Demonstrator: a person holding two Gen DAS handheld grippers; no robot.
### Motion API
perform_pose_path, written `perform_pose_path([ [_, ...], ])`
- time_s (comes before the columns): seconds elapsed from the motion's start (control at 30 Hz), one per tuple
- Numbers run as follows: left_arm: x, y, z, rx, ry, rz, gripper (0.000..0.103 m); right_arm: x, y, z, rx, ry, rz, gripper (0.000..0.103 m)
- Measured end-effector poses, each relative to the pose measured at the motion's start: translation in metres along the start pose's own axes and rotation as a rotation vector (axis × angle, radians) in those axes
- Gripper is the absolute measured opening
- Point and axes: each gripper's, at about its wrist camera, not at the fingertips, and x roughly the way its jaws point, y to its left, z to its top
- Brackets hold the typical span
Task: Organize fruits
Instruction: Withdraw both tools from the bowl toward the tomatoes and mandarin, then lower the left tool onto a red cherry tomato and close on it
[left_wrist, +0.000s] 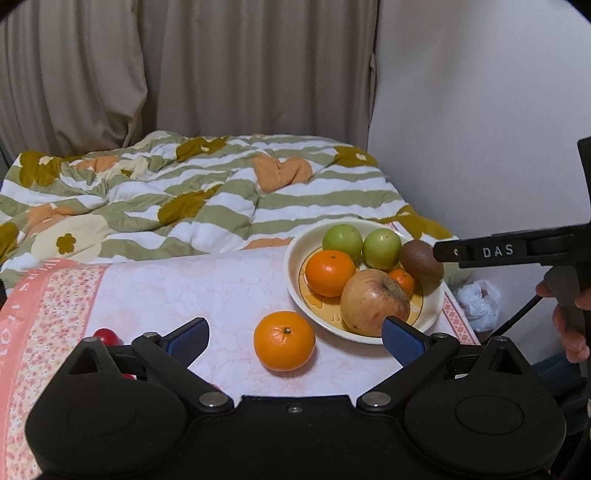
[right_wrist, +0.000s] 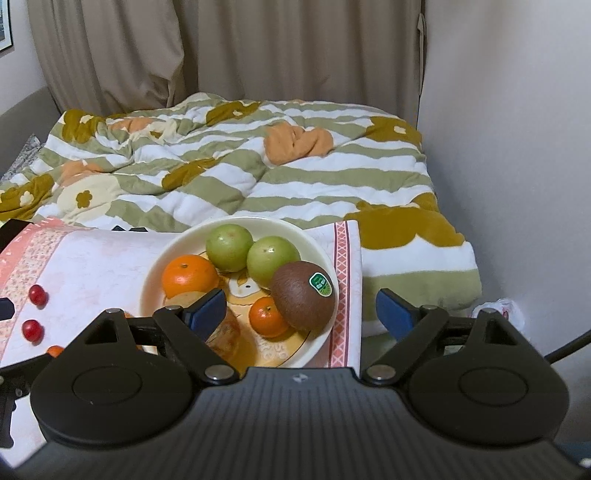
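A cream plate (left_wrist: 295, 258) (right_wrist: 155, 273) on the pink cloth holds two green fruits (left_wrist: 342, 242) (right_wrist: 229, 247), an orange (left_wrist: 330, 273) (right_wrist: 190, 275), a small mandarin (left_wrist: 402, 281) (right_wrist: 267, 316), a kiwi (left_wrist: 421, 260) (right_wrist: 303, 295) and an apple (left_wrist: 375, 302) (right_wrist: 225, 332). A loose orange (left_wrist: 284, 340) lies on the cloth just ahead of my open, empty left gripper (left_wrist: 295, 338). My right gripper (right_wrist: 301, 314) is open and empty above the plate's near right side; it shows in the left wrist view (left_wrist: 443, 253) beside the kiwi.
Small red fruits (right_wrist: 37, 295) (left_wrist: 105, 336) lie on the cloth (left_wrist: 184, 288) at the left. A striped flowered quilt (left_wrist: 184, 199) covers the bed behind. A wall is at the right, and a white plastic bag (left_wrist: 478, 304) lies on the floor below it.
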Motion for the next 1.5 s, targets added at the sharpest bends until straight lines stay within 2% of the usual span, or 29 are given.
perform_pose_path([
  [0.43, -0.075, 0.027, -0.012, -0.051, -0.087, 0.085, 0.102, -0.071, 0.026, -0.011, -0.038, -0.045, 0.031, 0.103],
  [0.63, -0.101, 0.057, -0.020, -0.051, -0.121, 0.134, 0.102, -0.096, 0.047, -0.016, -0.048, -0.061, 0.036, 0.103],
  [0.8, -0.112, 0.089, -0.027, -0.038, -0.121, 0.142, 0.102, -0.112, 0.073, -0.023, -0.037, -0.062, 0.017, 0.103],
  [1.1, -0.115, 0.155, -0.030, 0.022, -0.093, 0.091, 0.103, -0.120, 0.137, -0.043, 0.031, -0.029, -0.073, 0.103],
  [1.5, -0.070, 0.220, -0.038, 0.127, -0.007, -0.049, 0.103, -0.089, 0.212, -0.073, 0.140, 0.022, -0.139, 0.103],
])
